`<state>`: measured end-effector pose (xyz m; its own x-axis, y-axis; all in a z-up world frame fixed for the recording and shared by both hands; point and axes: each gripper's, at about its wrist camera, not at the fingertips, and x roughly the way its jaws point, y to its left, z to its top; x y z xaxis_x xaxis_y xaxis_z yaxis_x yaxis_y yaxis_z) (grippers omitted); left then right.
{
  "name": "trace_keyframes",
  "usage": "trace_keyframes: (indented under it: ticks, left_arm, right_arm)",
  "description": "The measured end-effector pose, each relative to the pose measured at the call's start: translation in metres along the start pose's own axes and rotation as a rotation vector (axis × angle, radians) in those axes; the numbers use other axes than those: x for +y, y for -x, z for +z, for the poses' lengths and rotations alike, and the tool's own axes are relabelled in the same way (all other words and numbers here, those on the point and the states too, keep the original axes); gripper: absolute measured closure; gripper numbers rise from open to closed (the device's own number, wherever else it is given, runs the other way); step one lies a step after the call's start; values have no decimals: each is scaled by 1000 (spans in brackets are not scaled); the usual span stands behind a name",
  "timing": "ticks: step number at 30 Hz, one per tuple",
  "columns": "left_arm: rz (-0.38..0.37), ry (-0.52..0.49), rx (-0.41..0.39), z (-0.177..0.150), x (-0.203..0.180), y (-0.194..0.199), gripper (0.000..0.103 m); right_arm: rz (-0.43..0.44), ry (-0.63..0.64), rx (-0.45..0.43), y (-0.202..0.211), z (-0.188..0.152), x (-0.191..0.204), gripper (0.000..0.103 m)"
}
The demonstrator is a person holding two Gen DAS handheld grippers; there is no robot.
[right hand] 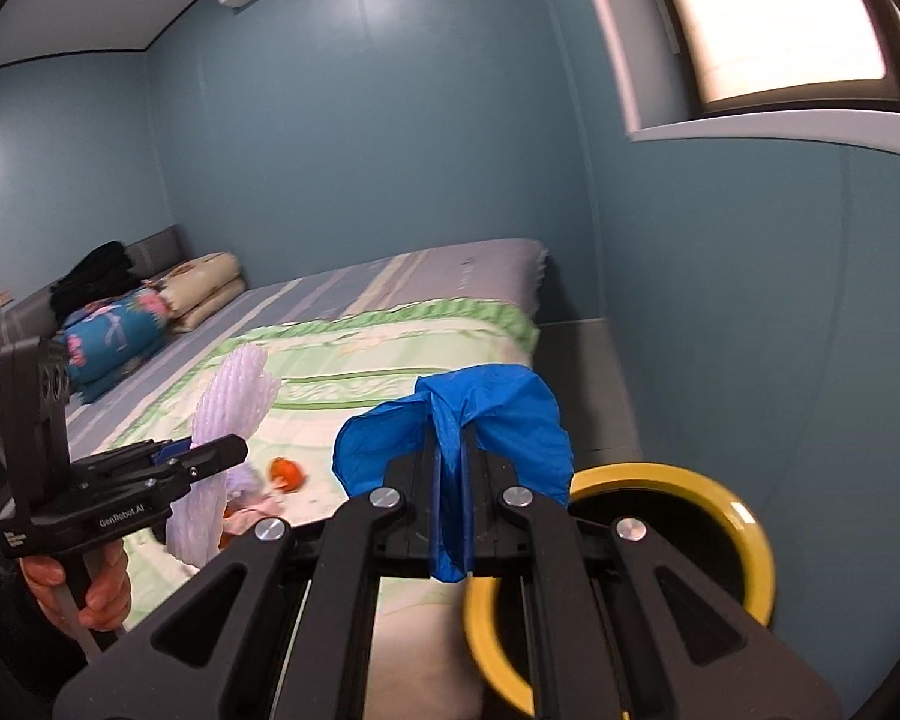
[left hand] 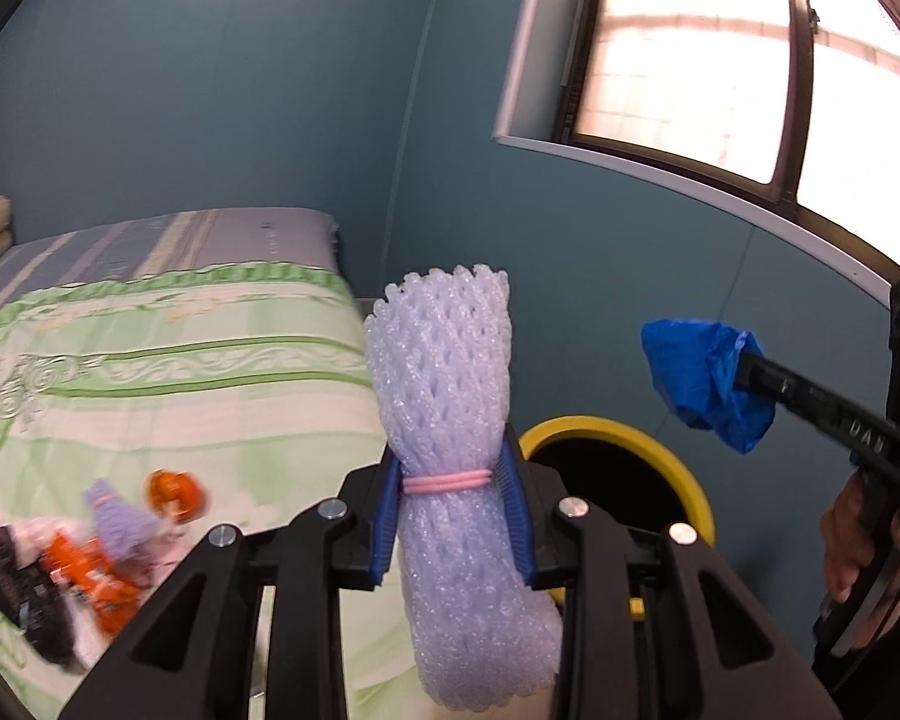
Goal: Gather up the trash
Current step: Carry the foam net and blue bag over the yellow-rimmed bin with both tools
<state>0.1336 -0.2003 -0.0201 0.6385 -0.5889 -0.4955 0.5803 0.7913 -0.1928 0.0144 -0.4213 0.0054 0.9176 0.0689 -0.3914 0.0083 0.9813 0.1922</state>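
My left gripper [left hand: 453, 516] is shut on a roll of pale lilac foam netting [left hand: 450, 420] tied with a pink band, held upright above the bed's edge. My right gripper [right hand: 450, 516] is shut on a crumpled blue glove [right hand: 498, 420], held just above and left of the yellow-rimmed bin [right hand: 744, 534]. The bin [left hand: 642, 438] stands on the floor beside the bed, just behind the foam netting. The right gripper with the blue glove [left hand: 702, 378] shows at the right of the left wrist view. The left gripper with the foam netting [right hand: 222, 414] shows at the left of the right wrist view.
More trash lies on the green-patterned bedspread [left hand: 180, 360]: an orange peel [left hand: 174, 495], a small lilac foam piece [left hand: 120, 519], an orange wrapper [left hand: 96, 588] and a black packet [left hand: 18, 588]. Folded bedding and pillows [right hand: 150, 312] lie at the headboard. Blue walls and a window [left hand: 720, 60] surround the bed.
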Motion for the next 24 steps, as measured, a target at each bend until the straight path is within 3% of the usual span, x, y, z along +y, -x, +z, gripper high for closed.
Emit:
trace_keyframes:
  ticks: [12, 24]
  left_arm:
    - [-145, -28, 58, 9, -56, -83, 74]
    - [-173, -52, 100, 0, -95, -140, 73]
  right_arm:
    - [-161, -24, -20, 2, -20, -52, 99]
    - [-253, -86, 15, -9, -36, -94, 99]
